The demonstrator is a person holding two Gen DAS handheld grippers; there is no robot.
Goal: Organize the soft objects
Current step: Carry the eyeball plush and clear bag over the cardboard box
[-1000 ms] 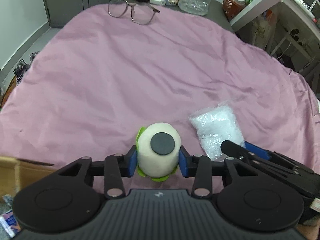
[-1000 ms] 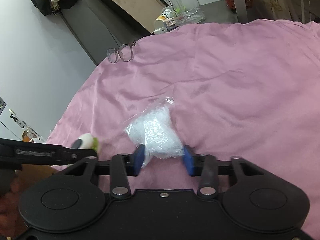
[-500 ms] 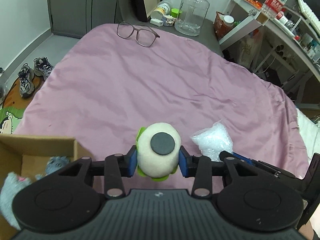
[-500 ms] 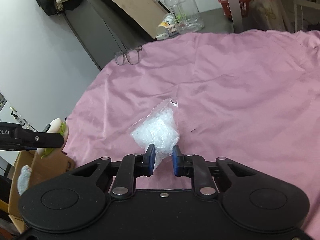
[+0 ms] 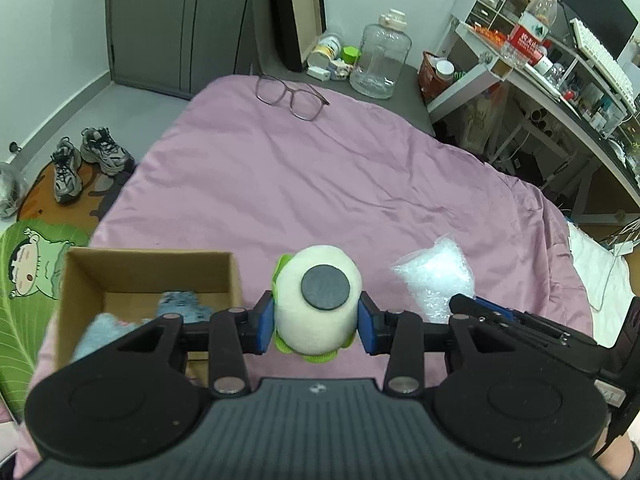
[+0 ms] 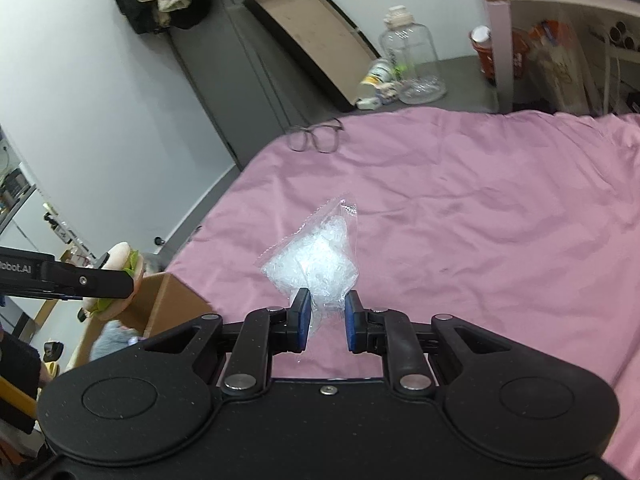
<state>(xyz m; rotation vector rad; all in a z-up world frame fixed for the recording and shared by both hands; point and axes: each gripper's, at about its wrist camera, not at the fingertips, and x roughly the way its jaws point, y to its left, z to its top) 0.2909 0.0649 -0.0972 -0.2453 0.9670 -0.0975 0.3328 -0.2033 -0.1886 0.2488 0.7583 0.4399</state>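
Left claw pinches a cream plush toy, centre frame, beside the cardboard box. Right claw, nearly closed, grips a clear plastic bag above the bed.

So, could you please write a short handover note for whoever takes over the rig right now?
Left tongs: shut on the round plush toy, held above the bed beside the cardboard box.
Right tongs: shut on the clear bag of white filling, lifted off the pink sheet.
Done: blue-grey soft items lie in the box.
Left: put the toy and the bag in the box. The glasses lie at the far edge of the bed.
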